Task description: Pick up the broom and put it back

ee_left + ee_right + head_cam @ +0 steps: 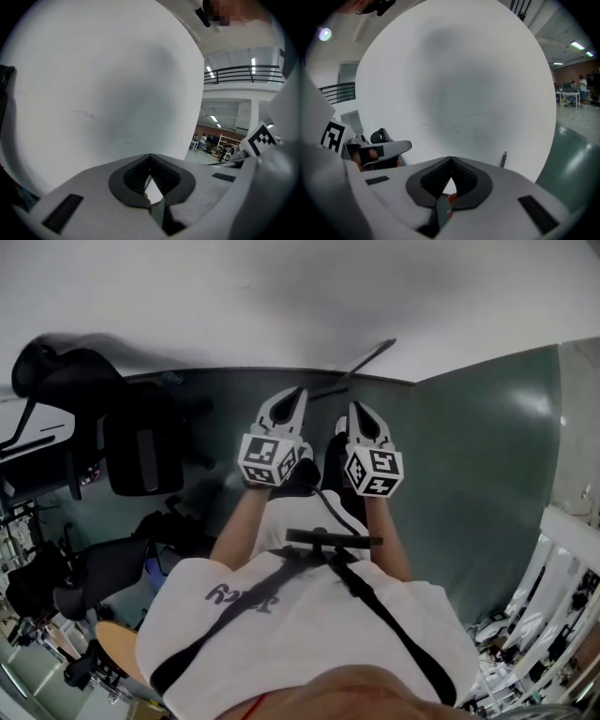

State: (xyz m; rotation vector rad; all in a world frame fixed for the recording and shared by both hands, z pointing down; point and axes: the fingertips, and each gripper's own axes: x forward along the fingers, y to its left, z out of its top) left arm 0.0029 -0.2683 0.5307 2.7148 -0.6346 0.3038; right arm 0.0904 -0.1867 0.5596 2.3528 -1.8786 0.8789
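left gripper (298,392) and right gripper (357,408) clenched, empty
broom (370,357) is ahead at the wall, nearer the right one, touching neither

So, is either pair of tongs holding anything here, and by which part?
Nothing is held. The left tongs and the right tongs are both closed on themselves, with no object between them.
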